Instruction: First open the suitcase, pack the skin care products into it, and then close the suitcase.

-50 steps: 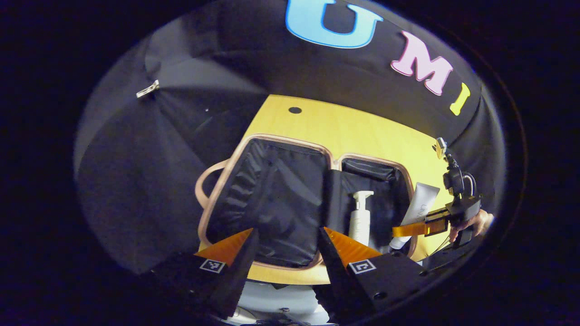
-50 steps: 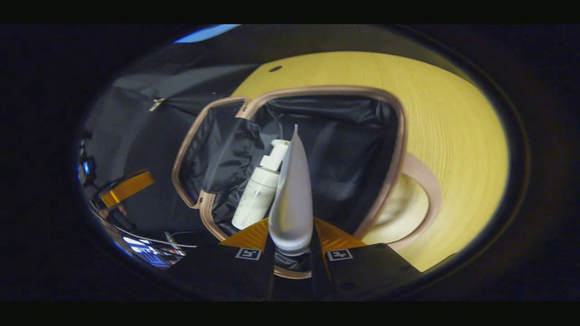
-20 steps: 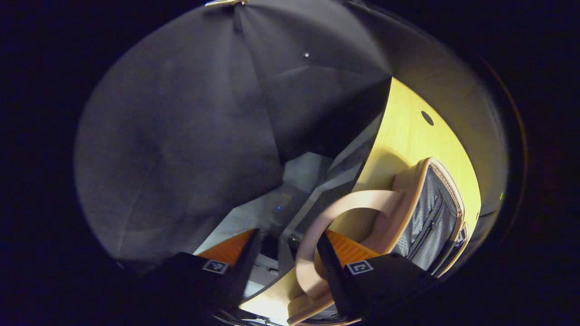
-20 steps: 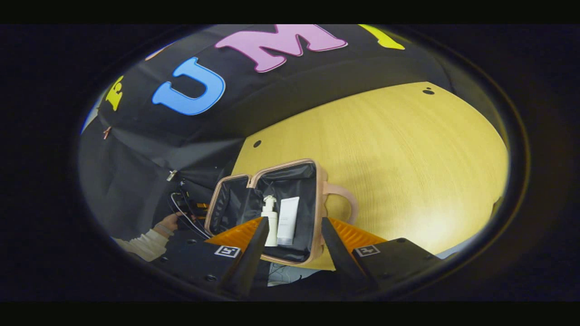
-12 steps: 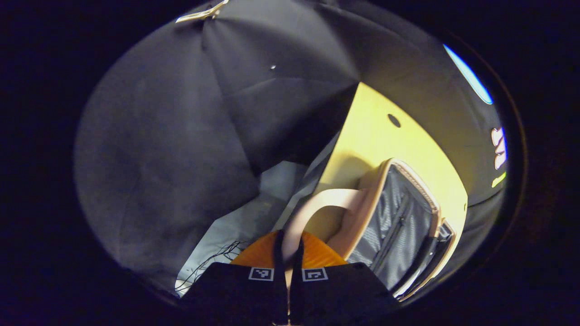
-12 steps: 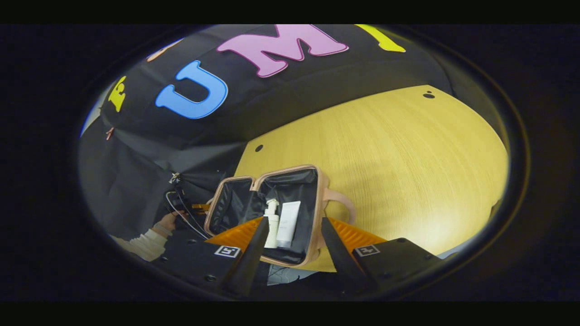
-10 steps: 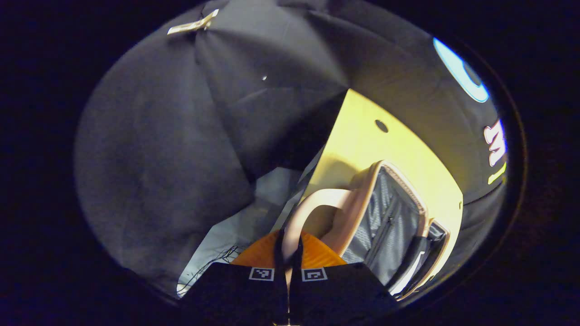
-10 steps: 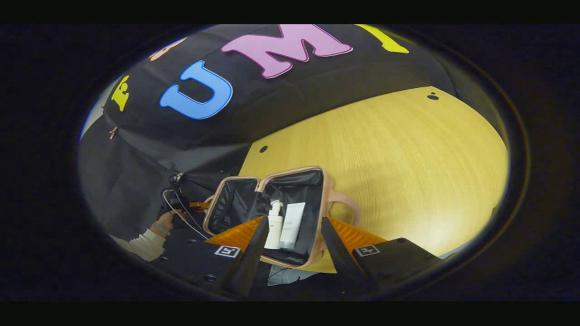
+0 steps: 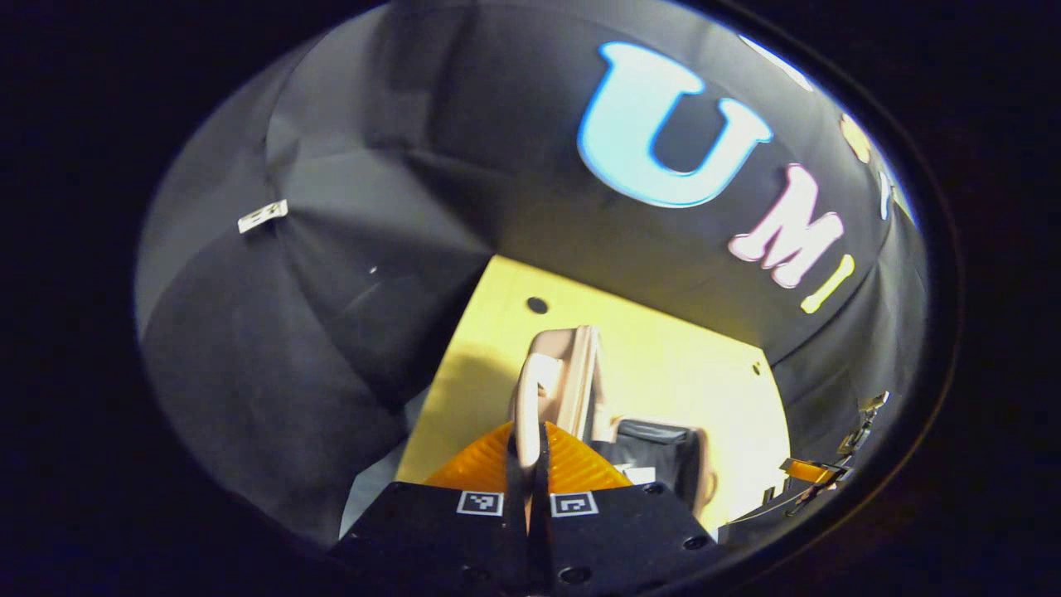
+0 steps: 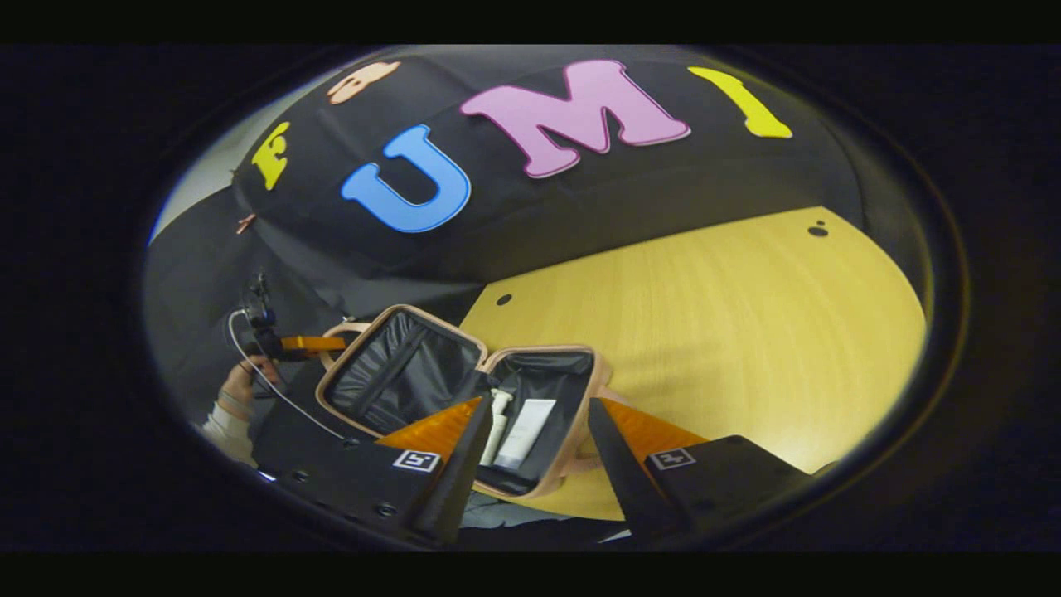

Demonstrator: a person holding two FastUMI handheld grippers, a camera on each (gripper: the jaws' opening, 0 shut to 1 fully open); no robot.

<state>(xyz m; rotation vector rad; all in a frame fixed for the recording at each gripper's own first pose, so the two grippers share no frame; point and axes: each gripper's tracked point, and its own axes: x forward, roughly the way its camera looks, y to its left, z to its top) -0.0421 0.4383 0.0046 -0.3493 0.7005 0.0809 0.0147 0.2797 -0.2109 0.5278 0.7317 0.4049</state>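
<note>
Left gripper (image 9: 528, 452) is clamped on the pink handle (image 9: 530, 398) of the suitcase lid: in the left gripper view both fingers press against the thin handle loop right at their tips. Beyond the handle, the lid (image 9: 580, 377) stands raised on edge, nearly upright, seen almost edge-on. Past it to the right lies the lower half of the suitcase (image 9: 663, 448) with its dark lining, resting on the yellow wooden table (image 9: 663, 365).

In the right gripper view, the same left gripper (image 10: 302, 342) shows far off at the left, held by a hand (image 10: 240, 381) in a light sleeve (image 10: 220, 427), with a cable hanging from it; it meets the handle at the lid's outer edge. The lid (image 10: 398, 373) is tilted up off the table, its black lining facing the camera.

Right gripper (image 10: 530, 444) hangs with its fingers spread wide apart, holding nothing, above the near edge of the table (image 10: 704, 315). Between its fingers sits the open lower half of the suitcase (image 10: 539, 414). Inside lie a white pump bottle (image 10: 496, 427) and a white tube (image 10: 524, 431), side by side and touching or nearly so.
</note>
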